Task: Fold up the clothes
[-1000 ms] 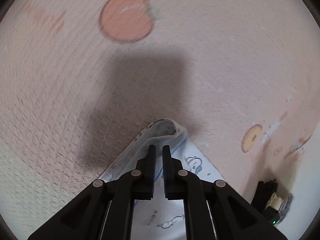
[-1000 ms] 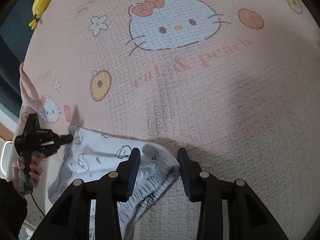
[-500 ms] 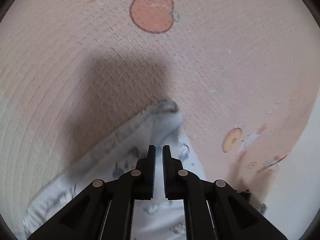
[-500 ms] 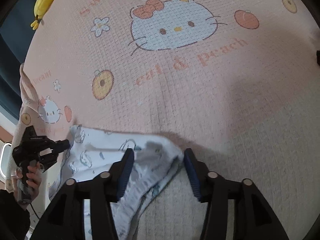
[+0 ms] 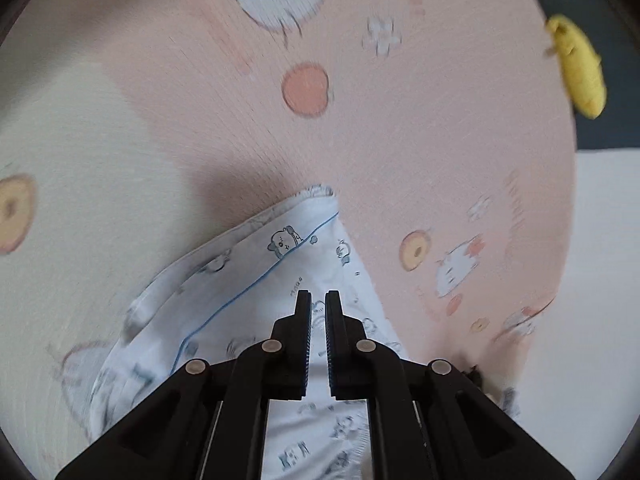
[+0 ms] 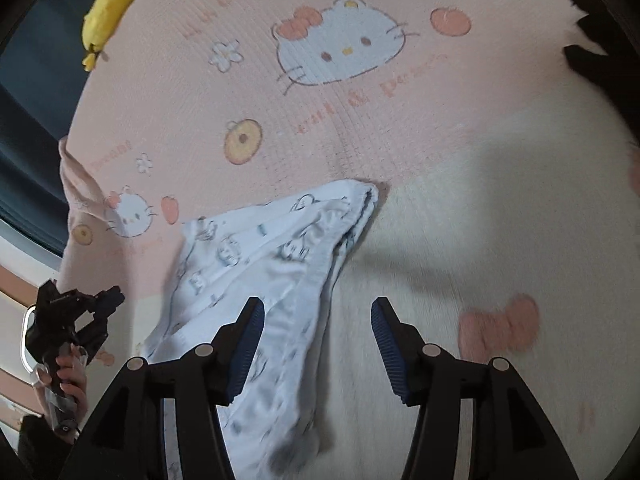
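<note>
A white garment [image 5: 280, 280] with small blue cartoon prints lies on the pink cartoon-cat bed cover [image 5: 400, 140]. In the right wrist view the same garment [image 6: 272, 248] shows folded layers and a gathered corner at its far end. My left gripper [image 5: 318, 294] hovers over the garment, shut, with nothing between its fingers. The right wrist view shows this left gripper [image 6: 112, 298] held by a hand [image 6: 66, 372] off the garment's left edge. My right gripper [image 6: 318, 308] stands open above the garment's near edge, and no cloth is pinched between its blue pads.
A yellow plush toy [image 6: 108, 8] lies at the bed's far left edge against a dark blue surface; the left wrist view also shows this toy [image 5: 580, 68]. A black-and-white object [image 6: 592, 32] sits at the far right. The bed cover [image 6: 320, 140] drops away on the left.
My left gripper has risen and drawn back from the garment's corner, still shut. The right gripper's jaws have spread wider and it has pulled back, leaving the garment lying on the bed.
</note>
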The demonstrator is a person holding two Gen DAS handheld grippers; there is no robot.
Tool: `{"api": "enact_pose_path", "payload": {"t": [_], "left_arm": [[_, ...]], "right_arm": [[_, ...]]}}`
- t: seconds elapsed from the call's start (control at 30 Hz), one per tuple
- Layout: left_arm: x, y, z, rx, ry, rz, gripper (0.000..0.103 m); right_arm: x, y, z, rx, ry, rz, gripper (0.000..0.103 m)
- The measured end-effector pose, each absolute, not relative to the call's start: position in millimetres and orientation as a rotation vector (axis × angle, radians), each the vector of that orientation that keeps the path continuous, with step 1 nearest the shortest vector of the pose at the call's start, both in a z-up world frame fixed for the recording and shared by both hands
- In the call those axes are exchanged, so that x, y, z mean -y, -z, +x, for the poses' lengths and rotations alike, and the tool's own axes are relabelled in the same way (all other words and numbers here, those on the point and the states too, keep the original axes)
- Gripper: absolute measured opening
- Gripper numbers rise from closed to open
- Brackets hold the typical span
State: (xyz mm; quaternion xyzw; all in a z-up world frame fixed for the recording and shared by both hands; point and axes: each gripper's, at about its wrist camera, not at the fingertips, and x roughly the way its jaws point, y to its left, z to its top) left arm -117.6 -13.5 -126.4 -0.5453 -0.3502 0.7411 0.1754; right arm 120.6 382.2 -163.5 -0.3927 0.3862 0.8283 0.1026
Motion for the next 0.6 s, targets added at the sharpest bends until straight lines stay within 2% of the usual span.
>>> {"api": "enact_pose_path", "payload": {"t": [0.13, 0.23, 0.3, 0.33, 0.5, 0.6], "left_arm": [[25.6, 113.0, -84.2, 1.094, -2.092, -1.52, 0.005], [27.2, 100.0, -60.3, 1.099, -2.095, -1.499, 0.005], [26.3, 87.3, -46.7, 1.047, -2.129, -1.476, 0.005], [25.5, 82.1, -41.7, 1.015, -2.142, -1.47, 0.005], [9.3, 68.3, -22.7, 0.82, -2.175, -1.455, 0.005], [-3.5, 67.1, -11.0, 0.671, -2.193, -1.463, 0.005]], "right_arm": [[-364.1, 130.3, 142.3, -1.123, -2.464, -1.165, 0.055], [-350.1, 97.6, 161.3, -1.098, -2.523, -1.117, 0.055], [-344.0, 79.6, 173.3, -1.123, -2.559, -1.065, 0.061], [-341.7, 72.6, 176.7, -1.132, -2.57, -1.058, 0.068], [-326.2, 46.1, 191.8, -1.045, -2.637, -1.042, 0.068], [-325.0, 49.8, 198.9, -1.058, -2.601, -1.038, 0.069]]}}
